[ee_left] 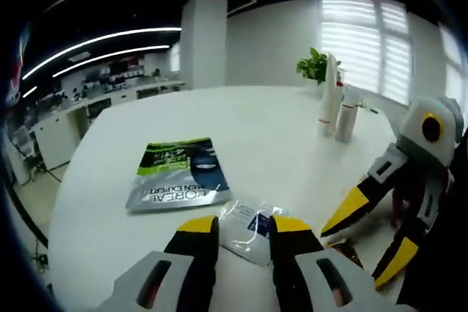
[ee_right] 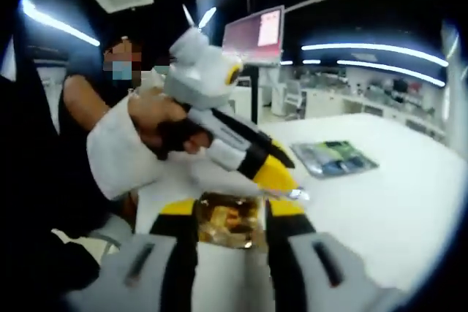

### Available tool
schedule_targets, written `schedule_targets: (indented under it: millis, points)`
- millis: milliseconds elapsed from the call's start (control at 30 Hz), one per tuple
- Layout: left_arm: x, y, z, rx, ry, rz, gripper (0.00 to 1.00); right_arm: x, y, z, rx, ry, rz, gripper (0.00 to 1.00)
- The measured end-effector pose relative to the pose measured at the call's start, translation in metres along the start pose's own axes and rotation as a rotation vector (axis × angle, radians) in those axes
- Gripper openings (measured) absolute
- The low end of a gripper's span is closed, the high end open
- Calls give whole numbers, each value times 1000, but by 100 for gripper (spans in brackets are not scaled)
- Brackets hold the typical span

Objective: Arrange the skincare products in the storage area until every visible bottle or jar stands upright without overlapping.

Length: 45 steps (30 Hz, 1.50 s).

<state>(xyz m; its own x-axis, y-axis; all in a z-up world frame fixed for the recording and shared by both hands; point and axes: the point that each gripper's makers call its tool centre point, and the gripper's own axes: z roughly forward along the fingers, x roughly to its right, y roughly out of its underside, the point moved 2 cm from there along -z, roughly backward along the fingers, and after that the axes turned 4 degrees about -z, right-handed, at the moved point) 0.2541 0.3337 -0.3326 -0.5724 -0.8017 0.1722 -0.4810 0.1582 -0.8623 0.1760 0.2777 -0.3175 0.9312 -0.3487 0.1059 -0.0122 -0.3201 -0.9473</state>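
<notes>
1. Left gripper view: the left gripper (ee_left: 244, 235) hangs low over the white table (ee_left: 278, 129), jaws apart, and a clear-and-white sachet (ee_left: 245, 229) lies flat between the tips. Whether they touch it I cannot tell.
2. Just beyond lies a green-and-silver pack (ee_left: 179, 173), flat on the table. Far back, two bottles (ee_left: 335, 104) stand upright side by side near a plant (ee_left: 314, 66), touching or nearly so.
3. The right gripper (ee_left: 362, 242) comes in at the right edge, jaws spread wide, above a dark gold sachet (ee_left: 345, 248).
4. Right gripper view: the right gripper (ee_right: 230, 217) frames the gold sachet (ee_right: 228, 226) between open jaws, no clamp on it. The left gripper (ee_right: 285, 180) reaches in, held by a gloved hand (ee_right: 157, 126), tips close to a small clear piece. The pack (ee_right: 338, 157) lies well apart.
5. My read: the two bottles are done; the flat items near the grippers are unsorted, so plenty is left.
</notes>
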Motion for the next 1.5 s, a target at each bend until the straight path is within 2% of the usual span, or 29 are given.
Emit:
schedule_targets:
  millis: [200,300,433,533,700,833,900,1033,1133,1233,1367,1500]
  points:
    - [-11,-12,-3,63,-25,-30,28,39,-4,-11,1,82,5,36]
    - [-21,-12,-2,64,-45,-39,29,57,-2,-10,-23,89,31,38]
    - [-30,-13,5,60,-59,-78,32,74,-6,-10,-36,109,20,38]
    - [-32,-10,6,50,-64,-75,32,86,-9,-5,-47,112,11,36]
    - [-41,-4,5,36,-94,-86,34,108,-16,8,-81,102,-65,34]
    - [-44,-3,6,43,-96,-100,35,124,-20,24,-75,69,-42,35]
    - [-44,-2,8,41,-95,-98,36,129,-17,35,-84,42,-11,36]
    - [-54,-2,9,46,-129,-78,36,137,-8,53,-111,29,-27,42]
    - [-62,-1,8,50,-146,-88,38,140,-1,60,-118,26,22,46]
    - [-69,-1,8,57,-172,-90,40,144,5,63,-109,43,59,51]
    - [-77,-6,11,58,-186,-96,43,158,15,64,-104,102,112,60]
    - [-81,-11,20,55,-190,-97,43,166,20,67,-123,108,122,61]
